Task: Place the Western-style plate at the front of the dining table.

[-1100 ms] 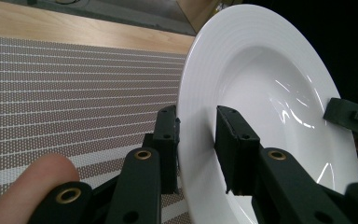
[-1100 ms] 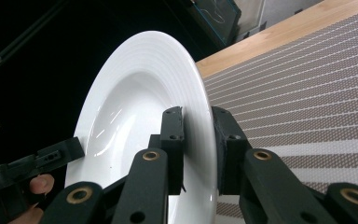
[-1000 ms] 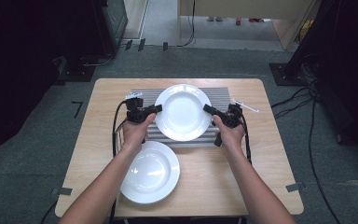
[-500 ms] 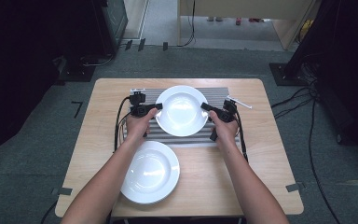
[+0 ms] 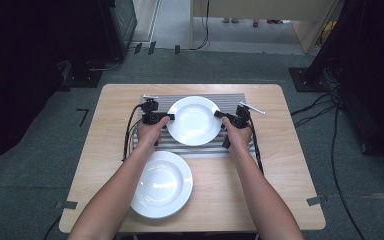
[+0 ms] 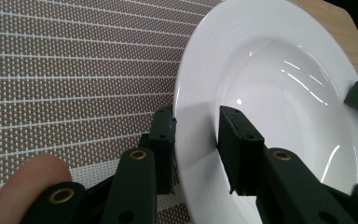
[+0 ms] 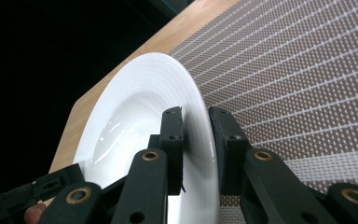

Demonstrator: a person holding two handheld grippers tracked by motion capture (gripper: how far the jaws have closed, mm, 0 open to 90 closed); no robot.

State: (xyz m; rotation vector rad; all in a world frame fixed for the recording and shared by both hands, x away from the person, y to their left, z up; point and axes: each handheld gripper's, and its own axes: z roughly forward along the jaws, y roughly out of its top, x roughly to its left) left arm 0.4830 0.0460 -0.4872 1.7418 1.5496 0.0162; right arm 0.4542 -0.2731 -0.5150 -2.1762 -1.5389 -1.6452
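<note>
Glossy white round plate (image 5: 194,120) pinched at opposite rims by left tongs (image 5: 166,117) and right tongs (image 5: 221,115), over ribbed woven mat (image 5: 232,100)

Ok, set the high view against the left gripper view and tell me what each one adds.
The high view adds the second white plate lying near the table's front edge, both forearms, and the whole striped mat. The left gripper view adds the close grip: the left gripper with one of its fingers under the rim and the other finger on the upper face, plus a fingertip at lower left. Both show the held white plate over the mat, and the right gripper on the opposite rim.
</note>
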